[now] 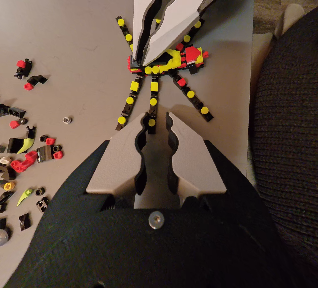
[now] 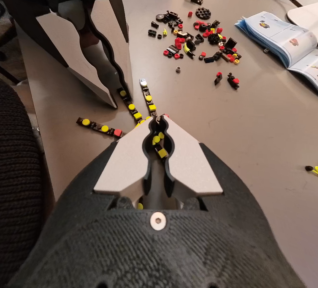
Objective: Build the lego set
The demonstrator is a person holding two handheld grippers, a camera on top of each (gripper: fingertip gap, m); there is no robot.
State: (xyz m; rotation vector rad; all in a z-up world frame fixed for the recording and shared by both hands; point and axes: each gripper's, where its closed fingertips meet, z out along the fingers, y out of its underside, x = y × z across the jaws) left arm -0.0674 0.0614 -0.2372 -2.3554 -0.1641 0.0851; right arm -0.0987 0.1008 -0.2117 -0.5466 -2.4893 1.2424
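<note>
Off to the left of the grey matte table [image 1: 68,38], loose pieces [image 1: 31,150] lie scattered: glossy black slopes, red rounded studs, lime curved claws, some cut off by the frame edge. Bare tabletop separates that scatter from the spider model [image 1: 165,66], a stud-covered red, yellow and black body near the table's right edge, with jointed black legs tipped in round yellow tiles fanning out flat. The left gripper [image 1: 156,116], pale wedge-shaped fingers with wavy black inner ribs on a rough black printed body, hangs with its jaws apart, one leg's end lying between the tips. The right gripper [image 1: 140,61] comes down from above with tips pinched together on a small dark piece [image 1: 133,60] at the model's left end; its fingers hide the body's upper half and several far legs. In the right wrist view an open instruction booklet [image 2: 284,42] lies at the far right, partly cropped. A dark knitted sleeve [image 1: 292,124] fills the right margin beyond the table edge.
</note>
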